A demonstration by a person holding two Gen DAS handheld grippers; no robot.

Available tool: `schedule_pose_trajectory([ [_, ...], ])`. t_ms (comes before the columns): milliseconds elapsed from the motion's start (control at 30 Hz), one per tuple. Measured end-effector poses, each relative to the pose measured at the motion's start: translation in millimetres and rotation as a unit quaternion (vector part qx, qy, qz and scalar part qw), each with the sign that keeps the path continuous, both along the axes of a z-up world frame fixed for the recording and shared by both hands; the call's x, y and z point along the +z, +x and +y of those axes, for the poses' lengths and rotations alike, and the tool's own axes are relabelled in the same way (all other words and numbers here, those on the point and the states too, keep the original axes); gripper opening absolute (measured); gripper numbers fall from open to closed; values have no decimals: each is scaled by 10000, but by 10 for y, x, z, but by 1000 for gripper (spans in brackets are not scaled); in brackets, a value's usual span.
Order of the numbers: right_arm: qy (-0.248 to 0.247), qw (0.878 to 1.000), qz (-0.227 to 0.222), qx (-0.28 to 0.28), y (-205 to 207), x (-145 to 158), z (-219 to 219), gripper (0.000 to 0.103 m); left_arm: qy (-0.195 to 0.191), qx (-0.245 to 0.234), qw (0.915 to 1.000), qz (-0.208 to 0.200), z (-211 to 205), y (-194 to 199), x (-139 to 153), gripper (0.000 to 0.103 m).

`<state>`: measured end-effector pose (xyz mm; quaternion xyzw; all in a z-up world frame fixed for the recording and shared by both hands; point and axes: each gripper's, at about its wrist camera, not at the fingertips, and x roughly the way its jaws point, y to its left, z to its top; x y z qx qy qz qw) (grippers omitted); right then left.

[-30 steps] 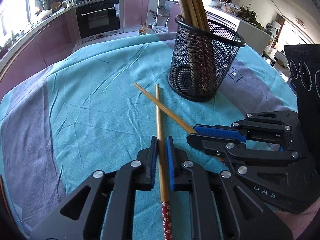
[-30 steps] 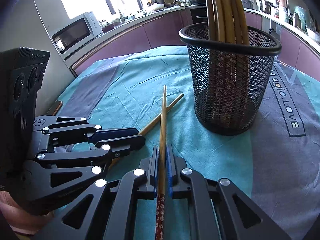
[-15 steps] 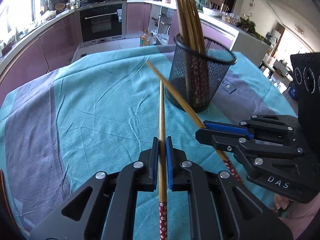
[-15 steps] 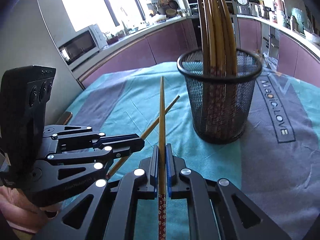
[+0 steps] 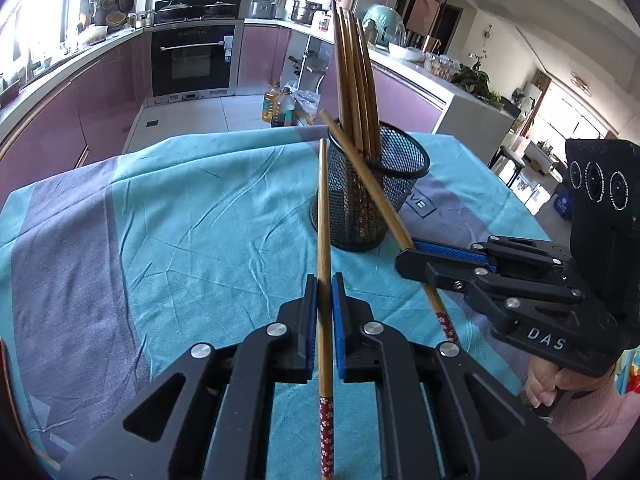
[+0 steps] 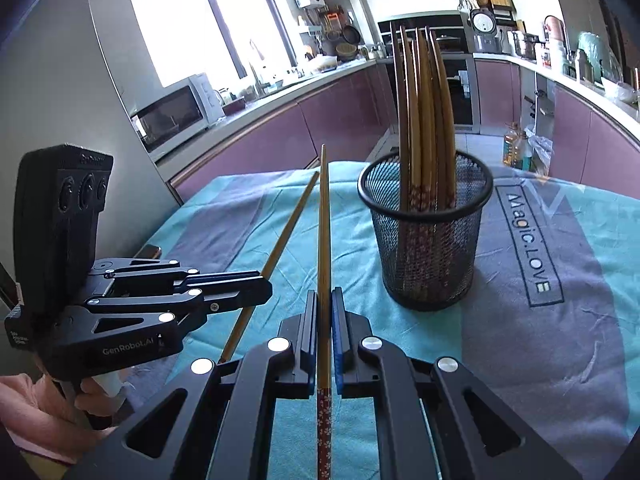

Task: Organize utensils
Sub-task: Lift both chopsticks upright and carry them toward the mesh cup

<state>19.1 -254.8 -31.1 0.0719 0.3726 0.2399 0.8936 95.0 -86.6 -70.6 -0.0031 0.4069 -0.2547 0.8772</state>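
My left gripper (image 5: 325,280) is shut on a wooden chopstick (image 5: 323,216) with a red flowered handle, held up off the table, tip pointing forward. My right gripper (image 6: 325,294) is shut on a second chopstick (image 6: 324,220) of the same kind, also lifted. In the left wrist view the right gripper (image 5: 404,254) holds its chopstick (image 5: 372,184) slanting across the front of a black mesh holder (image 5: 372,200). The holder (image 6: 428,240) stands upright with several chopsticks (image 6: 424,112) in it. In the right wrist view the left gripper (image 6: 264,286) and its chopstick (image 6: 288,224) are at the left.
A teal and grey cloth (image 5: 160,240) covers the table (image 6: 560,340). Kitchen counters, an oven (image 5: 192,60) and a microwave (image 6: 172,114) lie beyond the table's far edge. Each hand-held gripper body sits close beside the other.
Both grippers have lifted their chopsticks off the cloth and risen, tips now pointing up and forward. The holder looks farther and lower in both views.
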Motion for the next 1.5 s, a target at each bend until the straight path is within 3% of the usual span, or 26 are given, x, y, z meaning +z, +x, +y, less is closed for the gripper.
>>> schedule_pose_trajectory([
  [1500,135,9985,-499,-199,-43,287,-161,6,-357,-137,9984,-411,-3,-134,436,8],
])
